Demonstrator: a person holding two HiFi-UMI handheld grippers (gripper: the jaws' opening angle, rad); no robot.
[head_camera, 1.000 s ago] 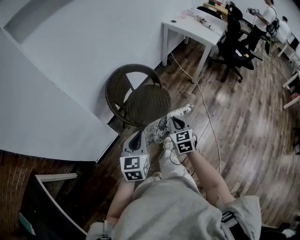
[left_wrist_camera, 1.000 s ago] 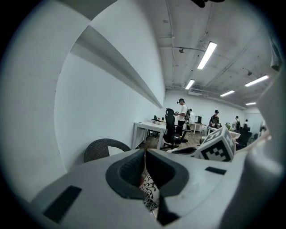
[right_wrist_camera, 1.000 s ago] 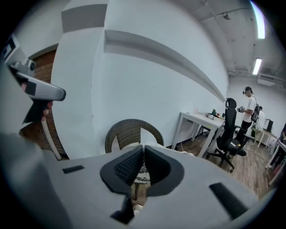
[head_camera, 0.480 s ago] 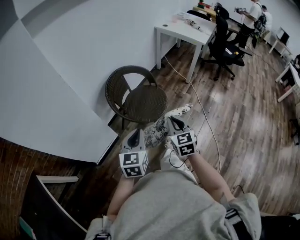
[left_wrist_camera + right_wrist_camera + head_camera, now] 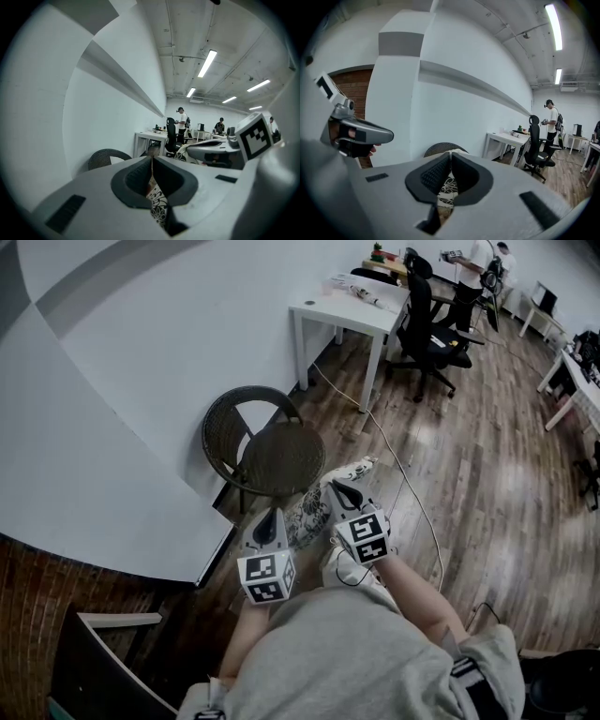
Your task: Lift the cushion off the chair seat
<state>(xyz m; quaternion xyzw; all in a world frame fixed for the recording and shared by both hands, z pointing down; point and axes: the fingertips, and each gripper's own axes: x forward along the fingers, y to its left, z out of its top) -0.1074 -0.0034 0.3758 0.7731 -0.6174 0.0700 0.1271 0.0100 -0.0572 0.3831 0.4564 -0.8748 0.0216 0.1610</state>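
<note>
Head view shows the patterned cushion (image 5: 314,505) up in the air between the two grippers, just in front of the wicker chair (image 5: 267,448) and clear of it. The chair's woven seat lies bare, so the lift itself looks done. What is left, by the look of it, is only to carry the cushion away or set it down somewhere.

The left gripper (image 5: 272,519) has its jaws pressed together on one edge of the cushion. In the left gripper view the printed fabric (image 5: 157,206) is pinched between the dark pads and hangs below them. The right gripper (image 5: 336,489) does the same on the far edge. In the right gripper view its jaws are nearly together, with a fold of the cushion (image 5: 447,185) caught between them. Each gripper also shows in the other's view, so the two hold the cushion close side by side.

The chair stands against a white wall (image 5: 187,334). Beyond it is a white table (image 5: 342,307) with small items on top, then a black office chair (image 5: 427,329), and people (image 5: 473,263) stand at the far end of the room. A cable (image 5: 405,474) trails across the wooden floor (image 5: 506,474) near the person's right side and could catch a foot on stepping back. Otherwise nothing stands close to the held cushion.
</note>
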